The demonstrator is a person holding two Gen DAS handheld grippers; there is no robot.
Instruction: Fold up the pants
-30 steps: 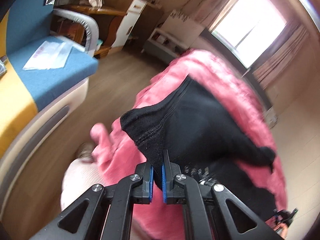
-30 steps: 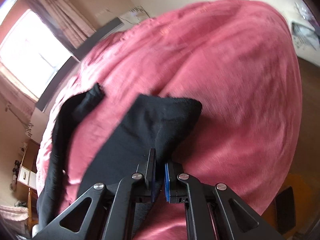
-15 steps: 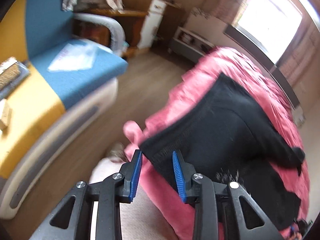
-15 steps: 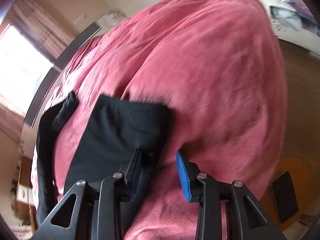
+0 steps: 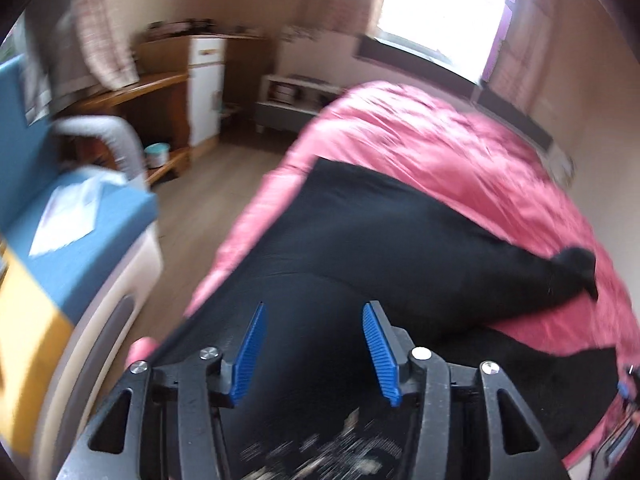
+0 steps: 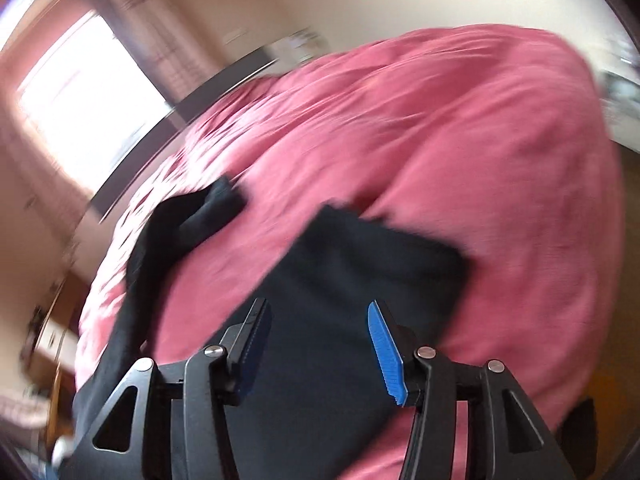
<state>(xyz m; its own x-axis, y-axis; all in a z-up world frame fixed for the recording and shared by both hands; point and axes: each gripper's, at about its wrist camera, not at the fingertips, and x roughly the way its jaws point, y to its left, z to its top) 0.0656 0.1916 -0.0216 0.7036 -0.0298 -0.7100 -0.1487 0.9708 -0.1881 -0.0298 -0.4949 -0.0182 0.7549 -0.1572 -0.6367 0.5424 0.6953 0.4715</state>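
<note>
Black pants [image 5: 360, 240] lie spread on a pink bedcover [image 5: 460, 152]. In the left wrist view my left gripper [image 5: 316, 344] hovers over the pants near the bed's left edge, its jaws opening with nothing pinched between the blue pads [image 5: 250, 352]. In the right wrist view my right gripper [image 6: 316, 344] hangs over a folded black panel of the pants [image 6: 368, 264], its jaws opening too and clear of the cloth. A narrow black leg [image 6: 176, 232] trails off to the left across the bedcover [image 6: 460, 128].
A blue and yellow sofa [image 5: 52, 248] with a white sheet on it stands left of the bed, wood floor [image 5: 200, 200] between them. A wooden shelf and a white cabinet [image 5: 204, 88] stand at the back, beside a bright window [image 5: 440, 4].
Both grippers have let go of the black pants and their jaws have spread apart. The left gripper has swung right over the bed; the pants now lie flat.
</note>
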